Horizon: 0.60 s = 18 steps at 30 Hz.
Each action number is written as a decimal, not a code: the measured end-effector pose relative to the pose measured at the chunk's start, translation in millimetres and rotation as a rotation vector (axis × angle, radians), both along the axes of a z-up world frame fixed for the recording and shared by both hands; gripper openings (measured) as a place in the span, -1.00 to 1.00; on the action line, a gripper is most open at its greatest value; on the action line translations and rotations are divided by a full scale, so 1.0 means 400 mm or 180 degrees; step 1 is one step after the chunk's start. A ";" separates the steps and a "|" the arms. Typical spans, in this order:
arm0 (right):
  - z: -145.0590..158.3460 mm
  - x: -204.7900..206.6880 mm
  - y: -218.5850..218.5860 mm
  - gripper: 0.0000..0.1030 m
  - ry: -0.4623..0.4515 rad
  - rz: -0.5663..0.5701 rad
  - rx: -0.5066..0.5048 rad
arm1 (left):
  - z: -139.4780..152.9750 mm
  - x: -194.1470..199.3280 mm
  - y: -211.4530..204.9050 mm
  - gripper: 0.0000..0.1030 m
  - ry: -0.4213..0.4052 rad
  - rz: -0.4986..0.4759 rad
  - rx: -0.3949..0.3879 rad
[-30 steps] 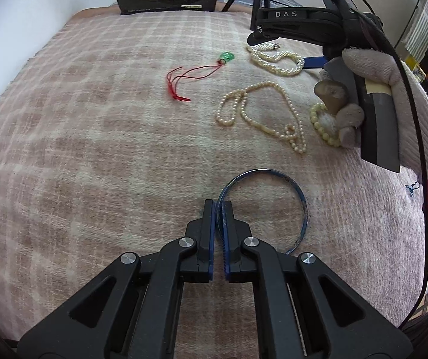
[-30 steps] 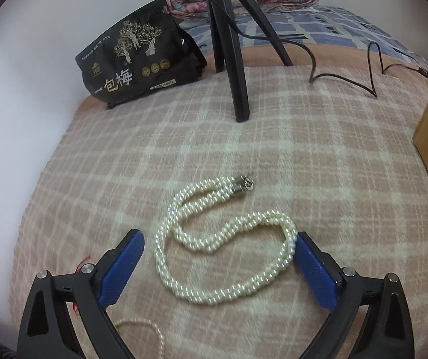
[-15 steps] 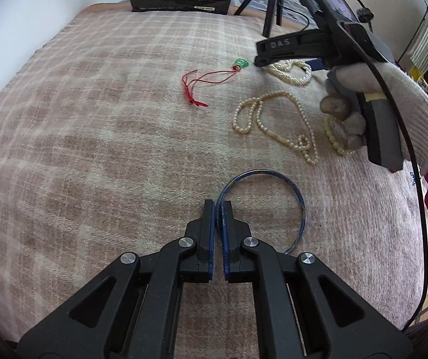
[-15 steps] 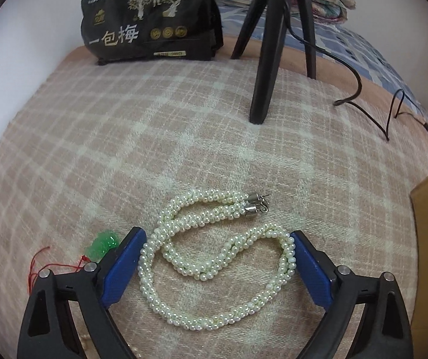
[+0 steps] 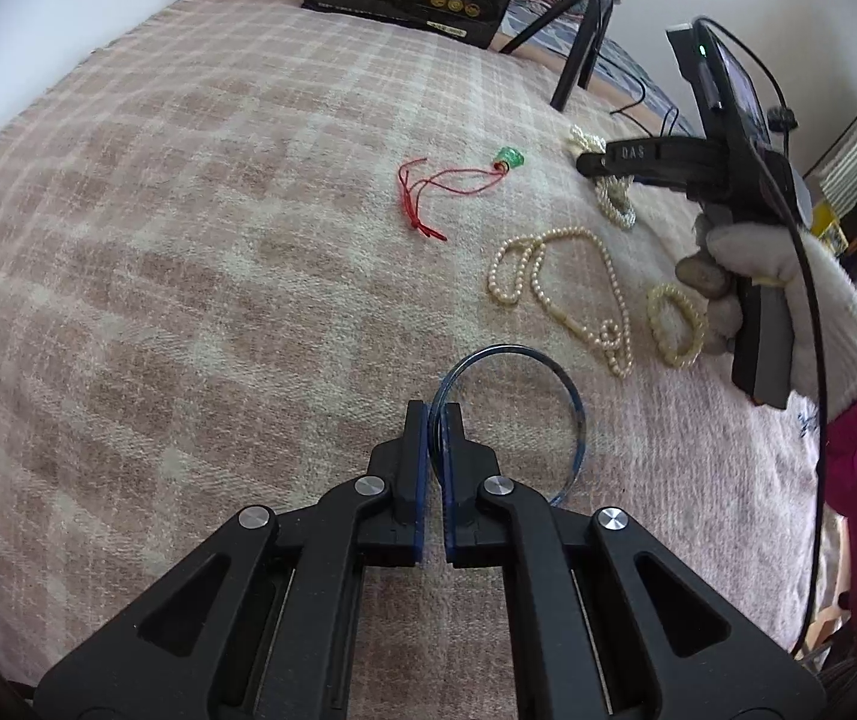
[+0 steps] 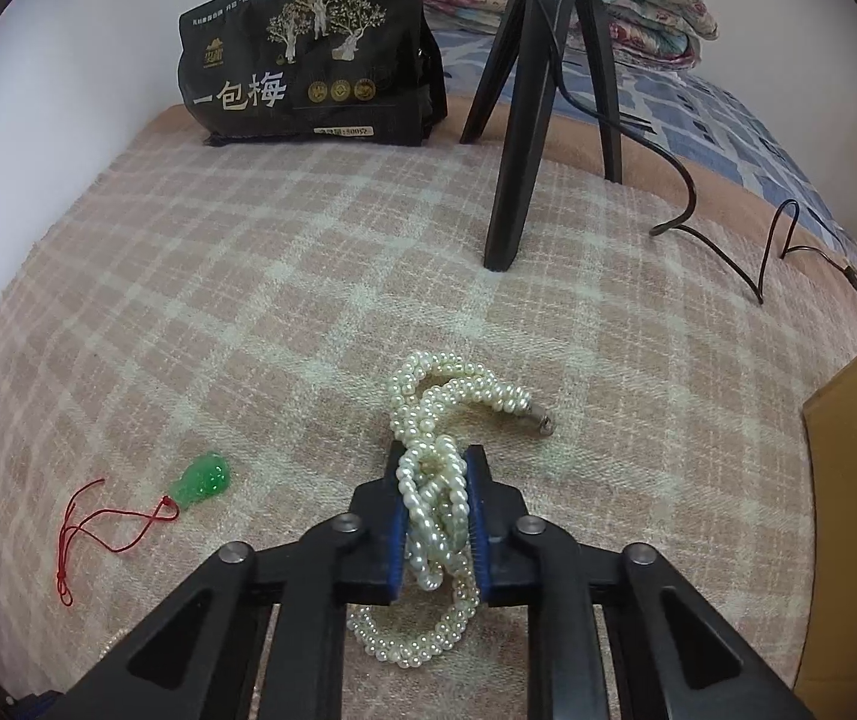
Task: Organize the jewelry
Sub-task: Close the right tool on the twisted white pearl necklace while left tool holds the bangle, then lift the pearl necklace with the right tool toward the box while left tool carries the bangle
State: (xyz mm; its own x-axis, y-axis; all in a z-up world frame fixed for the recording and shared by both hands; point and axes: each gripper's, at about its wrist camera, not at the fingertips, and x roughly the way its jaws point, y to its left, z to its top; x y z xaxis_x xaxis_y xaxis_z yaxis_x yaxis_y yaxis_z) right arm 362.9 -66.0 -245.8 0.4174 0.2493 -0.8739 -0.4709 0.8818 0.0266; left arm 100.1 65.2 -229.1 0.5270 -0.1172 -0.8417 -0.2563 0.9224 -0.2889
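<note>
Right wrist view: twisted pearl necklace bunched at lower centre, clamped between the right gripper pads, clasp end trailing upper right. Left gripper pinches the blue bangle, ring lying right of it.

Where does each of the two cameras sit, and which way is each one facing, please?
Left wrist: on the left claw, facing forward and down across the plaid blanket; shows its fingers shut on the blue bangle, plus the gloved right hand.
Right wrist: on the right claw, facing the black bag and tripod; shows its fingers shut on the twisted pearl necklace.
Shared: green pendant on red cord, bag, tripod, twisted necklace.
</note>
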 end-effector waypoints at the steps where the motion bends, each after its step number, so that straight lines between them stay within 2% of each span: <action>1: 0.002 -0.002 0.001 -0.74 -0.0017 -0.0003 0.0016 | 0.006 -0.001 0.000 -0.96 -0.0023 0.0008 0.0000; 11: 0.037 -0.030 -0.033 -0.79 -0.0110 0.0005 0.0331 | 0.065 -0.001 -0.011 -0.96 -0.0253 -0.0025 0.0030; 18: 0.079 -0.045 -0.069 -0.83 -0.0189 -0.0049 0.0467 | 0.080 -0.007 -0.016 -0.97 -0.0295 -0.0041 0.0037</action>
State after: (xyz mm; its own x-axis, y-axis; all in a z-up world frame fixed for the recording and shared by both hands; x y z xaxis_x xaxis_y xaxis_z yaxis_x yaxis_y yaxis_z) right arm 345.1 -93.8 -214.4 0.4721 0.3656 -0.8022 -0.4619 0.8776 0.1281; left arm 97.3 58.9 -197.2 0.6012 -0.1149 -0.7908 -0.2171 0.9289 -0.3000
